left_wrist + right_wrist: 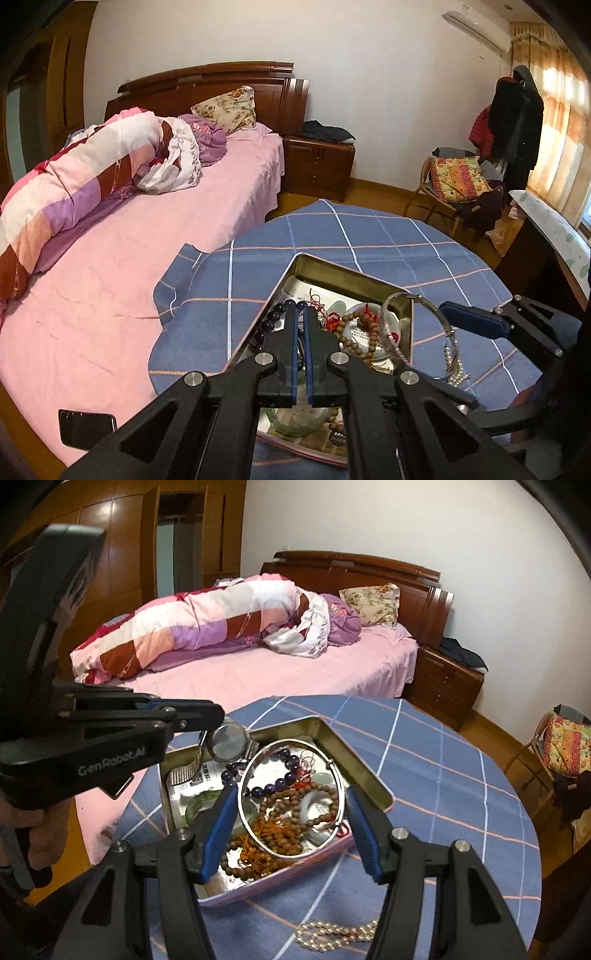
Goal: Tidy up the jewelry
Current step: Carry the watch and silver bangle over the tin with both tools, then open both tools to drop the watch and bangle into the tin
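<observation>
Most of the jewelry already lies in the tin box on the bench: purple beads, brown wooden beads, a green bangle and orange cord are piled together there, not yet sorted. A pearl necklace is left outside, on the cloth just beside the tin's near wall.

The left gripper has its fingers shut on a wristwatch, which hangs over the tin's far left corner; exactly where the pads pinch the band is hard to make out. The right gripper holds a silver bangle above the tin's middle, its fingers about half open and pressed against the ring's two sides.

Judging from this, both pieces remain to be put down and the pearls fetched. The tin's walls are low and thin, so a descent has to clear them. The cloth right of the tin is bare. Left of it the bench edge and the bed are near.
</observation>
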The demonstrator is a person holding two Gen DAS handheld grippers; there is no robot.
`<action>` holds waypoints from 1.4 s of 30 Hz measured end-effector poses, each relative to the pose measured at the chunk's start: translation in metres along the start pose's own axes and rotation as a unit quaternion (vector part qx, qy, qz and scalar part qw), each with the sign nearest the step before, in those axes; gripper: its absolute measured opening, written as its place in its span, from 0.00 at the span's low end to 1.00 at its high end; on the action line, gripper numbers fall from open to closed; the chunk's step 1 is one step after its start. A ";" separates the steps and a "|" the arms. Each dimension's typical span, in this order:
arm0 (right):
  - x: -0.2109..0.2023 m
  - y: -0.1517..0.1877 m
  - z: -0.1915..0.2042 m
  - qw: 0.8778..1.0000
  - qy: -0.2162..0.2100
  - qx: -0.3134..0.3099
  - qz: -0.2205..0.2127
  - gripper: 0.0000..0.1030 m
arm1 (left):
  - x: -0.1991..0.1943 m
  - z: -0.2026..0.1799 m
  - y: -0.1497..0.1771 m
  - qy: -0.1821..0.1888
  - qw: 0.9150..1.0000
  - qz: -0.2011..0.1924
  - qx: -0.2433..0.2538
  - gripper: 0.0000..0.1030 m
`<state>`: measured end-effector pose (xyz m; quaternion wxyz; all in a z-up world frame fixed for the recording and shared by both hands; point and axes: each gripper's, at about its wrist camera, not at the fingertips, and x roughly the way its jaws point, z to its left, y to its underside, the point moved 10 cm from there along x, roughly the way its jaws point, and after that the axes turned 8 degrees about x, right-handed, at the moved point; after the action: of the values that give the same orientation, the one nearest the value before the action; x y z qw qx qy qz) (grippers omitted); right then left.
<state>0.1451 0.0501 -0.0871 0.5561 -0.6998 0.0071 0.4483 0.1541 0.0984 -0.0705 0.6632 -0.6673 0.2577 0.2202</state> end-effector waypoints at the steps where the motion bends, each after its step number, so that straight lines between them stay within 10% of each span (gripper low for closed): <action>1: 0.002 0.001 0.000 1.000 -0.001 0.000 0.003 0.60 | 0.001 0.001 0.001 0.000 1.000 0.001 -0.002 0.01; 29: 0.018 0.041 0.024 0.997 -0.030 -0.017 0.066 0.62 | 0.024 0.003 0.019 0.005 0.999 0.035 0.003 0.02; 37: 0.006 0.039 0.022 0.998 -0.033 -0.008 0.056 0.76 | 0.021 -0.003 0.018 0.010 0.999 0.036 0.010 0.02; 42: -0.001 0.043 0.017 0.998 -0.029 -0.008 0.053 0.79 | 0.023 -0.007 0.021 0.006 0.999 0.045 0.014 0.17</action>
<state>0.1124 0.0470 -0.1192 0.5260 -0.6896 0.0246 0.4972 0.1586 0.0902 -0.1009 0.6605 -0.6471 0.2941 0.2420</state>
